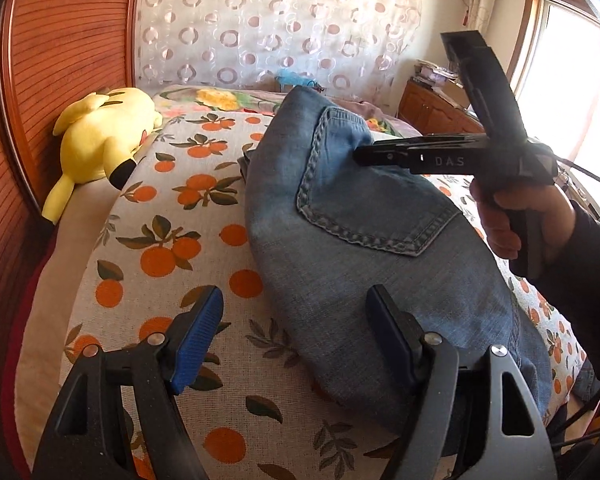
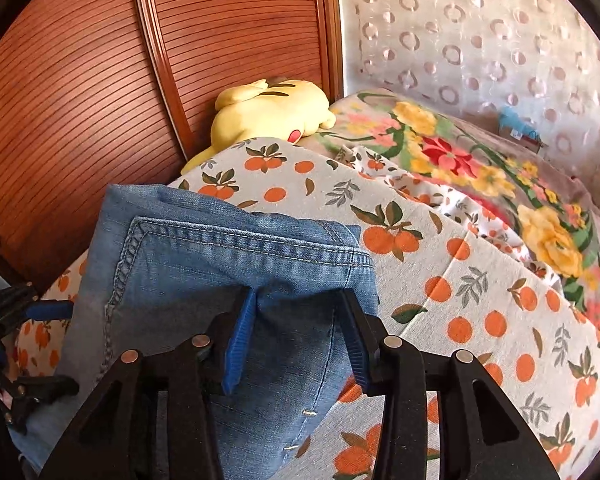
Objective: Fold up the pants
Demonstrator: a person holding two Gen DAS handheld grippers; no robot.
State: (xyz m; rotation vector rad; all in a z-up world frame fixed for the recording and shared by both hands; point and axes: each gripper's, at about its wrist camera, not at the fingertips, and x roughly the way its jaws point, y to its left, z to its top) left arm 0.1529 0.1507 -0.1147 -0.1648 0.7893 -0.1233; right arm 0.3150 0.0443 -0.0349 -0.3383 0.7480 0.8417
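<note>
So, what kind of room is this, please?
Most likely a bedroom: a bed with an orange-print cover, a yellow plush toy by the wooden headboard, and a window.

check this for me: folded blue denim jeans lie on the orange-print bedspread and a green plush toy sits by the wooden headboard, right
Not quite: the plush toy is yellow, not green, as both wrist views show. The rest holds: the folded blue denim jeans lie on the orange-print bedspread, and the toy sits by the wooden headboard.
</note>
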